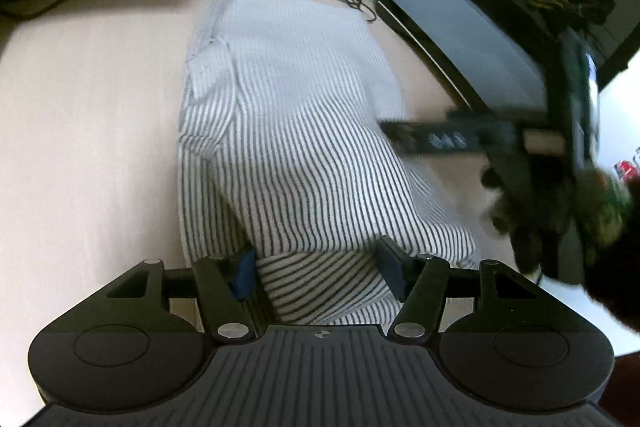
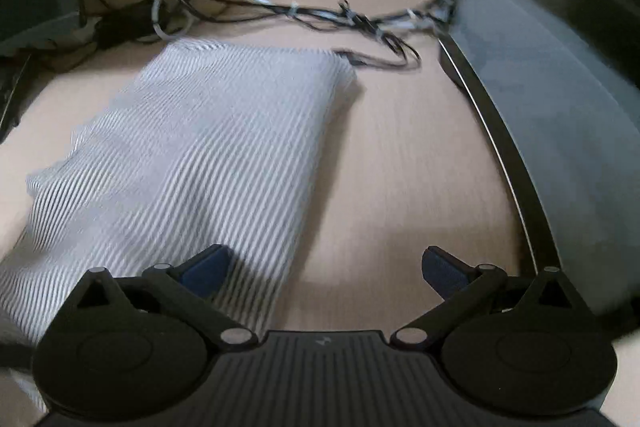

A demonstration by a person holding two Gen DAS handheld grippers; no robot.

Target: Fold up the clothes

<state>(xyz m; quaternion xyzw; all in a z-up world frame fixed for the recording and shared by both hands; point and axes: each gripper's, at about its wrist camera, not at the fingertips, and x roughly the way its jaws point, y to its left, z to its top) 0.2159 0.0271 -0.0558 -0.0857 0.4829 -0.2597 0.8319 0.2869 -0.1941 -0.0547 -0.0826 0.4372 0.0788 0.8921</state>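
The folded white garment of soft ribbed cloth with thin black stripes (image 1: 288, 147) lies on the pale beige wood-grain surface (image 1: 88, 131), its long axis running straight ahead from the left gripper (image 1: 316, 273), whose jaws stand part-open around its near edge, with a raised fold draped over their tips. The right gripper (image 2: 326, 269) hangs with jaws wide apart and empty, the garment (image 2: 192, 147) ahead and left of them and under the left jaw. Beyond its far end lies a tangle of black and white cables (image 2: 280, 11).
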